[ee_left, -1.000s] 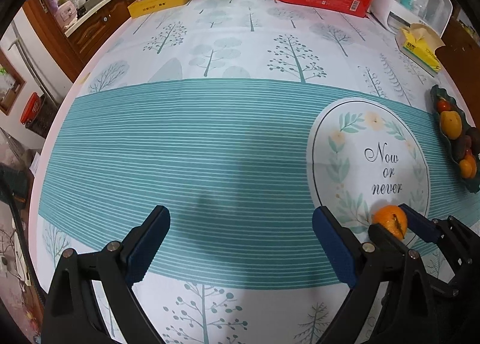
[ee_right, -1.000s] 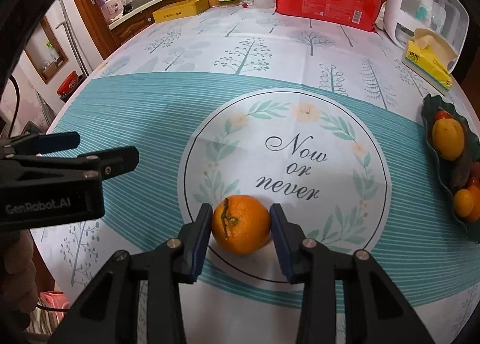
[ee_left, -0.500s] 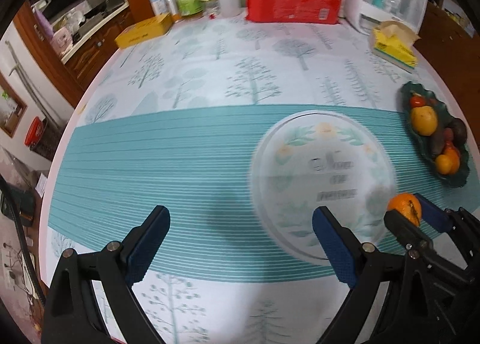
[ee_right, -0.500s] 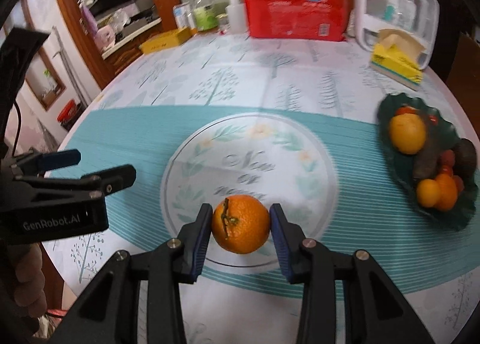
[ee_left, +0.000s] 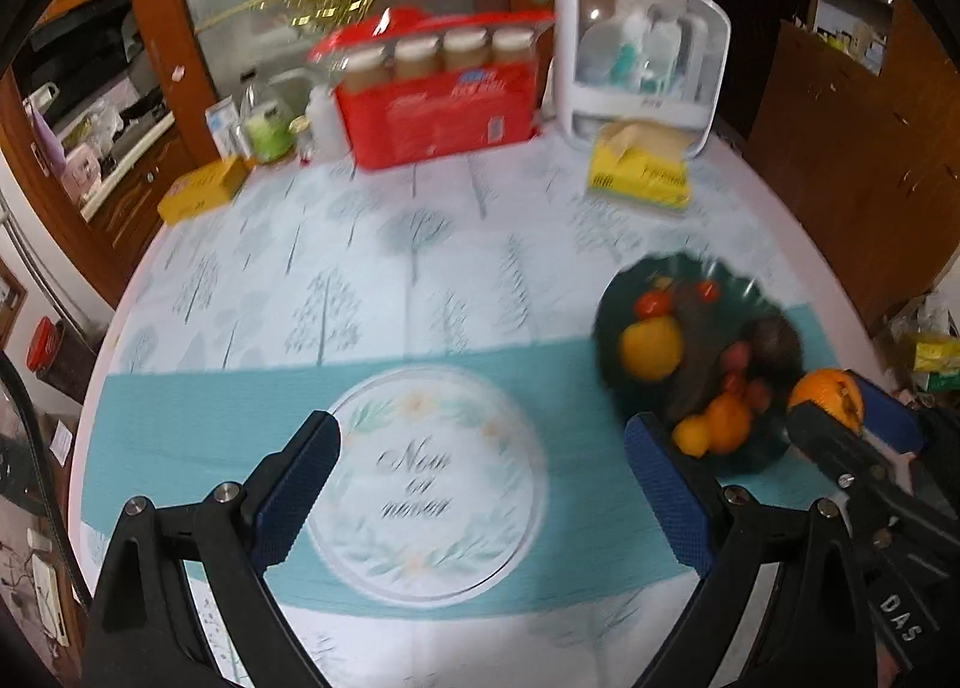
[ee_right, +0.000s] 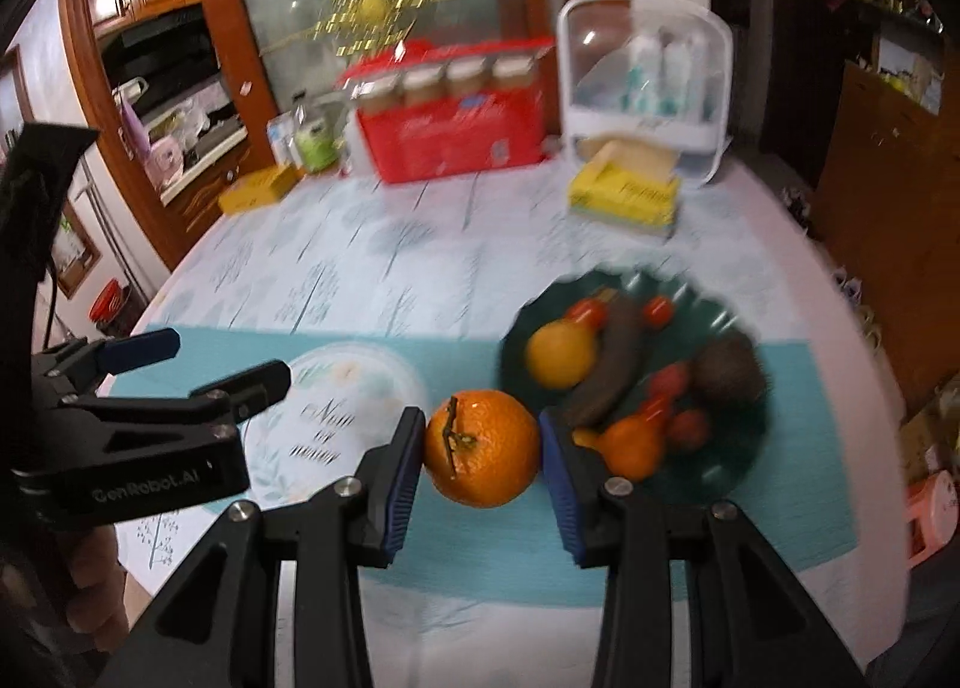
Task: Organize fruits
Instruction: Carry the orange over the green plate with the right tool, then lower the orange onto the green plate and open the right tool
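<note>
My right gripper (ee_right: 482, 451) is shut on an orange (ee_right: 482, 448) with a stem and holds it in the air above the teal band of the tablecloth, just left of a dark green fruit plate (ee_right: 717, 472). The plate holds a yellow fruit, a dark banana, small tomatoes and other fruits. In the left wrist view the orange (ee_left: 827, 395) and right gripper (ee_left: 840, 418) show at the right, beside the plate (ee_left: 612, 322). My left gripper (ee_left: 480, 484) is open and empty above the round "Now or never" print (ee_left: 429, 484).
At the table's back stand a red package of jars (ee_right: 456, 124), a white clear-fronted box (ee_right: 645, 88), a yellow tissue pack (ee_right: 624, 196), bottles (ee_right: 312, 139) and a yellow box (ee_right: 258, 187). Wooden cabinets stand at left and right.
My right gripper has lifted the orange off the round print and carried it right, up to the fruit plate. My left gripper has risen and stayed open.
</note>
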A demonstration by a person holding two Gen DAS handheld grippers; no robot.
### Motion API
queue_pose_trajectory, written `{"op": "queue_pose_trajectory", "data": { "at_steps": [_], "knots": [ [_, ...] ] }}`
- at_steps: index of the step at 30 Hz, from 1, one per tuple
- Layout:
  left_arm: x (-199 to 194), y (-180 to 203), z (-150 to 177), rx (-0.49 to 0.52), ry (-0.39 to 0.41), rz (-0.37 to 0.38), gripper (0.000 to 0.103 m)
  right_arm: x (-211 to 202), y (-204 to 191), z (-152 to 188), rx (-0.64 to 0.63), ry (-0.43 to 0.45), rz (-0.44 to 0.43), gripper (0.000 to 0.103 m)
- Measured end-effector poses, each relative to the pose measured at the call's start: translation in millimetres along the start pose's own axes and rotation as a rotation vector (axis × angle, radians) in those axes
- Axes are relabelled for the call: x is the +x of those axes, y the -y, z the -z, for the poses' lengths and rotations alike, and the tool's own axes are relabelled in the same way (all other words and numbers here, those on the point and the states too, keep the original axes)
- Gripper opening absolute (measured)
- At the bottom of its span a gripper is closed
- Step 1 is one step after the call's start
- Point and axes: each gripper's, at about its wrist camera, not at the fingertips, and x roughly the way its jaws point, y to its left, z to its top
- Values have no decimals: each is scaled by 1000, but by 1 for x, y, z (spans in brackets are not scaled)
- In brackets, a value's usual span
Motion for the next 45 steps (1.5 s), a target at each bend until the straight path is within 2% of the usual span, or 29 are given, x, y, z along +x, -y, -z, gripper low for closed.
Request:
{"op": "queue_pose_trajectory", "data": {
  "at_steps": [5,9,13,16,22,26,33,45],
  "knots": [
    [-11,39,-46,-15,43,4,95,-26,49,-51,-9,39,11,39],
    [-13,63,-82,-41,63,0,95,-32,81,-88,-7,46,-16,39],
    [-3,72,-99,-74,55,-22,95,-21,105,-116,-13,29,-38,39],
    [14,75,-104,-93,11,-22,95,-1,114,-124,-25,5,-42,39],
    [54,81,-96,-83,-64,-37,95,60,128,-112,-9,-109,-76,39],
    [84,93,-94,-53,-104,-15,95,101,138,-99,-4,-190,-74,39],
    [133,113,-88,-12,-162,1,95,151,156,-79,-2,-282,-57,39],
    [189,105,-75,-35,-273,10,95,193,156,-59,-28,-372,-62,40]
  ]
}}
